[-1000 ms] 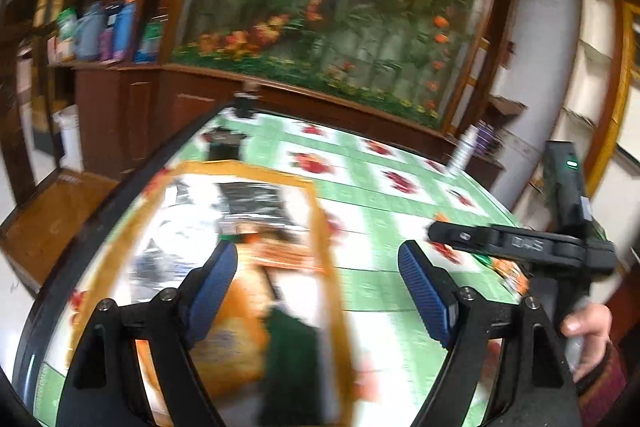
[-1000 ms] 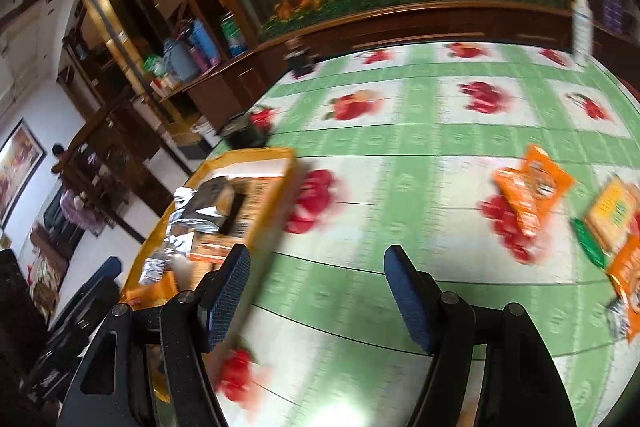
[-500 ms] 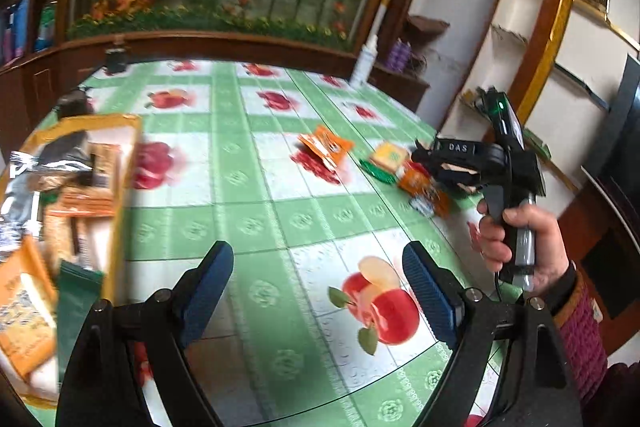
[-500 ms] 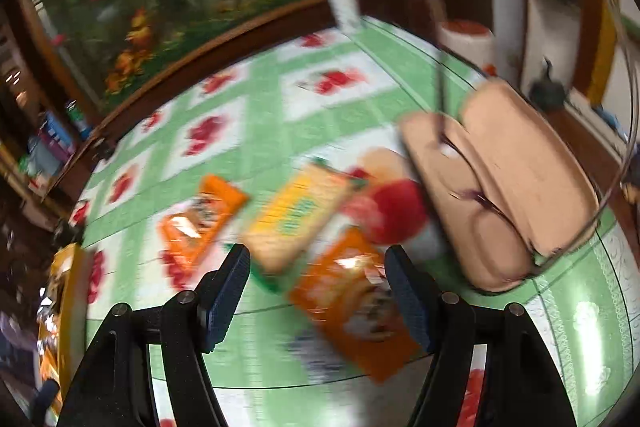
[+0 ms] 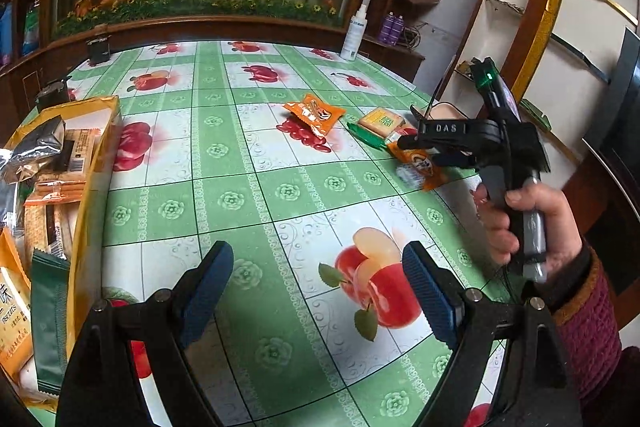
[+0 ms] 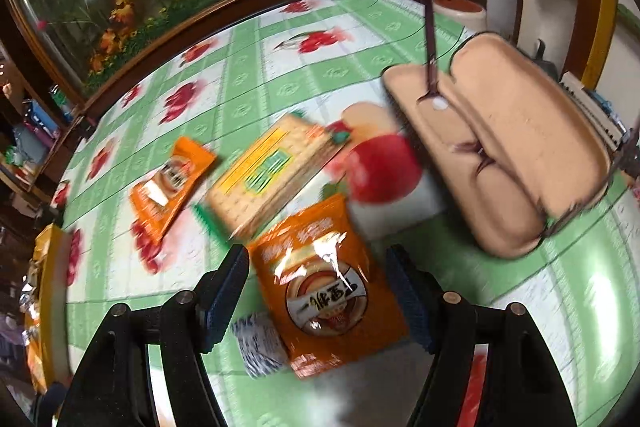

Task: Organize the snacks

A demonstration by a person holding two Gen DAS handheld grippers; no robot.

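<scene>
While hovering over the bare green-checked counter [image 5: 280, 187], left tongs [image 5: 318, 291] gape wide on nothing; best kept clear. Yellow tray [image 5: 94, 163] of sorted snacks at the left edge; loose packets far right, beneath the right tongs [image 5: 420, 147].

From the right wrist: right tongs [image 6: 318, 291], just widened, straddle the orange packet [image 6: 328, 283], apparently untouched. Should drop squarely, pinch the packet's long sides, avoid the small blue-white sachet [image 6: 260, 343] and the cracker pack [image 6: 272, 179] beyond.
</scene>
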